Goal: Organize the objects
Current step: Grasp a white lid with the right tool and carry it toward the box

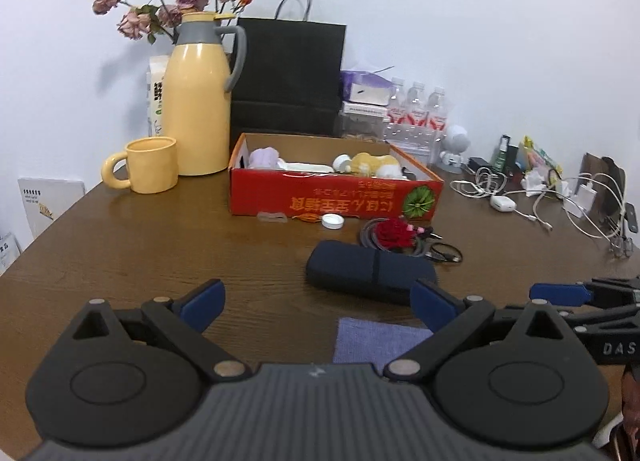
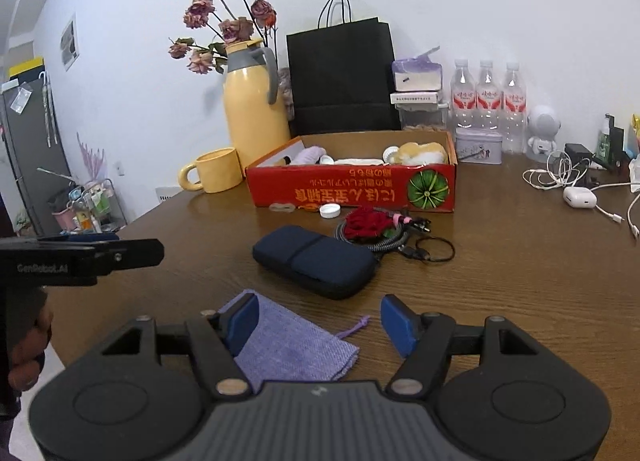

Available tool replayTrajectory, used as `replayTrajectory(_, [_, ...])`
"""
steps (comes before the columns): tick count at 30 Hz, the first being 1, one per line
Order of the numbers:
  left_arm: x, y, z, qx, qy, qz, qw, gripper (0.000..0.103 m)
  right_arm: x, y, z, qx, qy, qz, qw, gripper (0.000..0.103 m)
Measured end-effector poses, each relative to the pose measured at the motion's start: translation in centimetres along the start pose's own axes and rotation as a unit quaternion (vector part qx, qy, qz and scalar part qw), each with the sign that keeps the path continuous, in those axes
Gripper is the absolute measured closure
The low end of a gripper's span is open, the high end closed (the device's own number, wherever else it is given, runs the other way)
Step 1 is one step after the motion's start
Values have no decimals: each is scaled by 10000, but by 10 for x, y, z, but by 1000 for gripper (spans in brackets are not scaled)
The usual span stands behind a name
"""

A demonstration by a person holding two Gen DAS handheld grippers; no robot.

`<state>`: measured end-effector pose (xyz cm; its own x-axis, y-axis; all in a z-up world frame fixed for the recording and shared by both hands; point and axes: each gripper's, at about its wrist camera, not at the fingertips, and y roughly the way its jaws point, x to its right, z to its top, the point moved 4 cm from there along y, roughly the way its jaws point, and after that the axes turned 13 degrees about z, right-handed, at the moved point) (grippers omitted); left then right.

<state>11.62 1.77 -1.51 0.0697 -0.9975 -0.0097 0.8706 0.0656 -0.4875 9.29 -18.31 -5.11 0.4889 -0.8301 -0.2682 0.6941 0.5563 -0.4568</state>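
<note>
brown table (image 2: 500, 281), cluttered — red box (image 2: 352, 189) far. both grippers wide, empty: left gripper (image 1: 316, 303), right gripper (image 2: 318, 321) over near purple pouch (image 2: 292, 345). advice — pinch pouch mid-cloth, clear of navy case (image 2: 316, 261).

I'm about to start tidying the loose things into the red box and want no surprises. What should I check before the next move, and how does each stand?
1. Left gripper open, empty: ok.
2. Right gripper open, empty: ok.
3. Purple pouch within the right gripper's span: ok, lying flat beneath it.
4. Dark blue case free of the cables: cannot tell, they touch at its far end.
5. Red box has room: ok, open top, partly filled.
</note>
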Motion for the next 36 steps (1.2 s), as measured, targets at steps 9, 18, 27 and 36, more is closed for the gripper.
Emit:
replayTrajectory(9, [-10,119,38,12,421,365,9984,30,4,66,31,-263,-521,115,9982,37])
replayTrajectory(18, [-9,252,60,-810,232,29,9964,46,50,211,105,-830,-872,14,9927,49])
replayTrajectory(27, [3,260,57,-697,294,63,9971,81,67,269,101,-1335,-833,-78,9875,71])
replayTrajectory(36, [-12,222,55,-734,-115,133,9971,99,55,239,101,-968,-935,-84,9909,76])
